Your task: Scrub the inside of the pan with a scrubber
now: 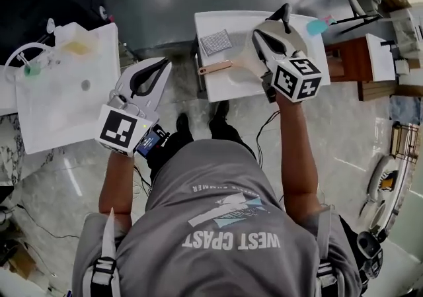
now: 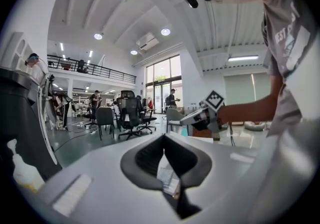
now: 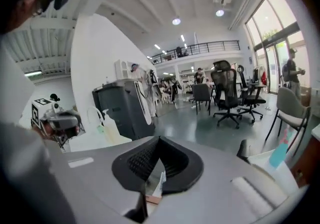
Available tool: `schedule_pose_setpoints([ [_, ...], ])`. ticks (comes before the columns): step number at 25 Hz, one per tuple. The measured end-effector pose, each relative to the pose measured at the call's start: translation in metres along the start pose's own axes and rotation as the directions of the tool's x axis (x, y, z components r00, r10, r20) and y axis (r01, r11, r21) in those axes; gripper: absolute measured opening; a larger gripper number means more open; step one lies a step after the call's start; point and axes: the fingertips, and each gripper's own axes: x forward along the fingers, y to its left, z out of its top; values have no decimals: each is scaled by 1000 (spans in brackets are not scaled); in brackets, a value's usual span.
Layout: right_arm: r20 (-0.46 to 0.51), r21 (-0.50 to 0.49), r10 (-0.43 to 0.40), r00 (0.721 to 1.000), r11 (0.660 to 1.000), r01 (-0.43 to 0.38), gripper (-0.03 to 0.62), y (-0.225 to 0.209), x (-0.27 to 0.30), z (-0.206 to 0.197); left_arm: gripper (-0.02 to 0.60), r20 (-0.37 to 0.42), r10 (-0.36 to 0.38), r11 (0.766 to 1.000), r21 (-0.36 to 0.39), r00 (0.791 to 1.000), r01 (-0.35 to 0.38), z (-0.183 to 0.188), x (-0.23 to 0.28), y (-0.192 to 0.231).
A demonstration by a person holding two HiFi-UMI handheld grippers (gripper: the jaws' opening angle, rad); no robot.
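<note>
Both tools, left (image 1: pixel 165 64) and right (image 1: pixel 284 14), are hovering shut and empty. Pan (image 1: pixel 218 66) is lying below the right one, scrubber (image 1: pixel 216 42) beside it; opening wide before descending squarely seems advisable.

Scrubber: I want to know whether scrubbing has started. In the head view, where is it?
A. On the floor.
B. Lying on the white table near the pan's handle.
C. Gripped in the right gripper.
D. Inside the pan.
B: the scrubber lies flat on the white table, just beyond the wooden handle of the pan and outside the pan itself.
</note>
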Motion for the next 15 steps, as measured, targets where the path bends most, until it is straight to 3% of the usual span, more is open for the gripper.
schedule_pose_setpoints([
  [7,206,-78,-77,976,992,95,0,32,-132,57,3,14,-109,994,26,994,108,18,2,-39],
  [12,276,-92,-102,956,987,132,0,53,-214,61,3,26,-147,989,35,989,146,30,2,-71],
  [15,271,-111,-123,955,981,158,-2,56,-254,48,3,42,-182,982,62,982,179,39,7,-98],
])
